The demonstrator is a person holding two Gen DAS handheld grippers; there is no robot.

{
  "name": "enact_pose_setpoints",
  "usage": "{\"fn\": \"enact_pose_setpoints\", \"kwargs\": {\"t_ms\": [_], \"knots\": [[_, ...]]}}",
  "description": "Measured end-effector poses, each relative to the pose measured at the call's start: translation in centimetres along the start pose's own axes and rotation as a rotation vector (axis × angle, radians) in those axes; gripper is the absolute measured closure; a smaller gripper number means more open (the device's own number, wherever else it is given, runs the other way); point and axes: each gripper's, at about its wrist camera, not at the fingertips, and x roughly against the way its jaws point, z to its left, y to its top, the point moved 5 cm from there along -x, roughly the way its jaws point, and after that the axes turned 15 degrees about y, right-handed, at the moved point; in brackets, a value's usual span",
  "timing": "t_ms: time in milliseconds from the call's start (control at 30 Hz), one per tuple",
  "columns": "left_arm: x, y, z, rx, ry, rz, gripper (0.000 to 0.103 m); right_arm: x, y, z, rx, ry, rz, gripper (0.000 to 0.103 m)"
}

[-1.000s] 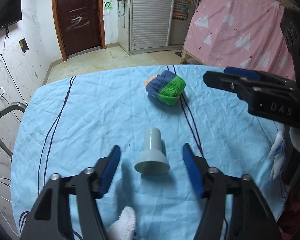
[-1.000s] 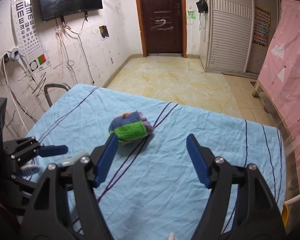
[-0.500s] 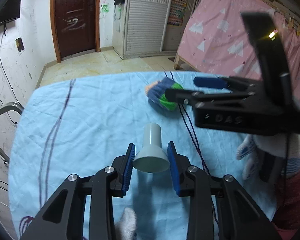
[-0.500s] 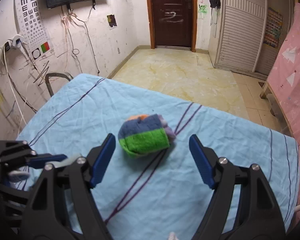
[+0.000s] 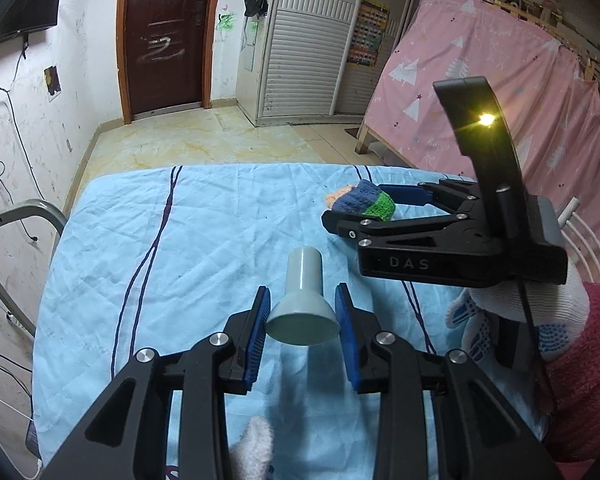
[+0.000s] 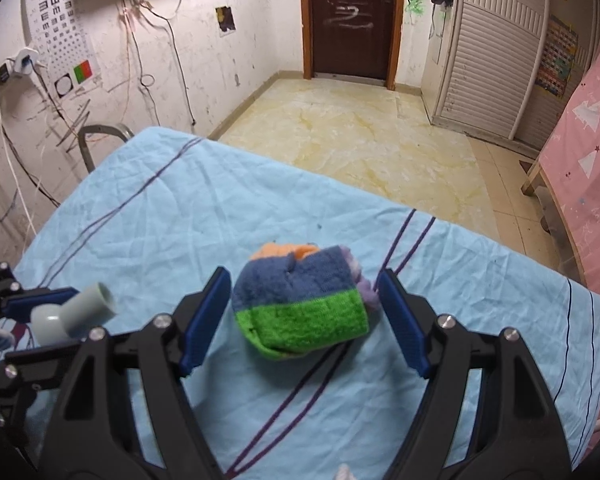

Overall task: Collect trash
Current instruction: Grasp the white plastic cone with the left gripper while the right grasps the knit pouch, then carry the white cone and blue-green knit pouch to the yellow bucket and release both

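Grey plastic funnel (image 5: 302, 308) clamped at its wide end between the blue pads (image 5: 259, 334) of the left gripper (image 5: 302, 334), jaws closed on it within the past second, narrow neck pointing away over the light blue sheet (image 5: 180, 248). Rolled cloth bundle (image 6: 300, 306), blue, green and orange, resting on the sheet farther right, flanked by the 2 spread fingers of the right gripper (image 6: 302, 316), pads clear of the fabric on both sides. White gloved hand (image 5: 516, 320) gripping the right tool. Brown door (image 6: 350, 16) and pink curtain (image 5: 480, 92) behind.
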Motion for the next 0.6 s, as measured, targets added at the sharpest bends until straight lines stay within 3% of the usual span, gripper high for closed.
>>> {"fn": "enact_pose_setpoints", "kwargs": {"t_ms": [67,100,300,600], "knots": [[-0.2,0.1,0.1,0.009,-0.004,0.0,0.079,-0.2,-0.1,-0.1,-0.002,-0.014,0.012,0.033],[-0.2,0.1,0.2,0.011,-0.005,0.001,0.079,-0.4,0.0,-0.2,-0.003,-0.016,0.018,0.043],[0.4,0.1,0.3,0.01,0.0,-0.007,0.079,-0.3,-0.1,-0.1,0.009,-0.045,0.013,0.067],[2.8,0.5,-0.4,-0.001,0.022,-0.04,0.079,3.5,0.3,0.3,0.031,-0.066,-0.08,0.069]]}}
